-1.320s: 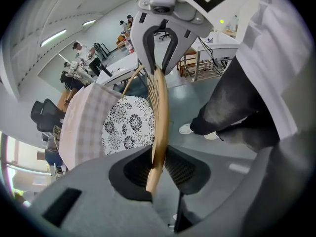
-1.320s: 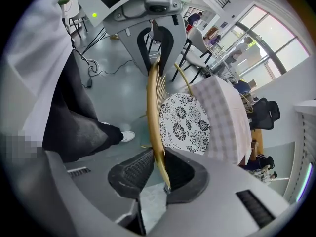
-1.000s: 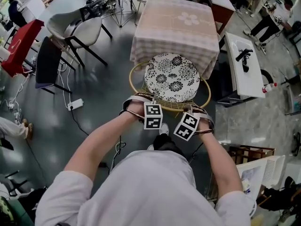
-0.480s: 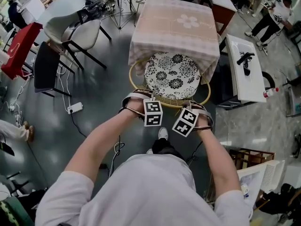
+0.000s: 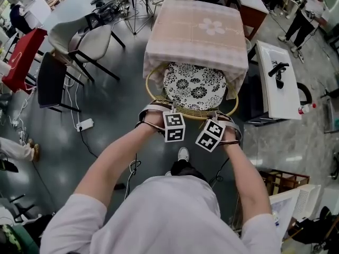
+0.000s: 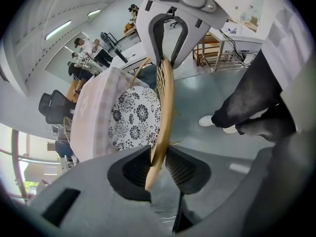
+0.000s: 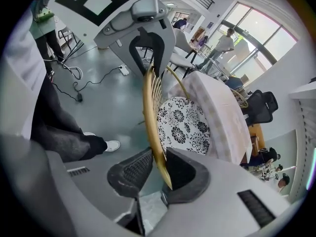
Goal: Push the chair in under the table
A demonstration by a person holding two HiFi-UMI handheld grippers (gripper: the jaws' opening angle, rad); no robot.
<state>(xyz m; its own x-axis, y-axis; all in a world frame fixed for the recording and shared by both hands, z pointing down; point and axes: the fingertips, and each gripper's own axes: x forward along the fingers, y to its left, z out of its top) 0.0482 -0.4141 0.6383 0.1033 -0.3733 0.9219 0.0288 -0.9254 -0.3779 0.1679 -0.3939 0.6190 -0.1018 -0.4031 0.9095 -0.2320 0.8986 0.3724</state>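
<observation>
The rattan chair (image 5: 193, 86) has slid toward 12 o'clock, and its seat is now partly under the cloth-covered surface (image 5: 197, 30). The left tongs (image 6: 159, 164) clamp its back rim (image 6: 165, 102). The right tongs (image 7: 158, 167) have just been opening slightly around the rim, so the push seems nearly finished.

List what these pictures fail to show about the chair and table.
- Chair legs: head view, hidden beneath the cushion.
- Cushion's far edge: head view, tucked under the tablecloth.
- Table legs: head view, draped by the tablecloth.
- Distant people: gripper views, too small.
</observation>
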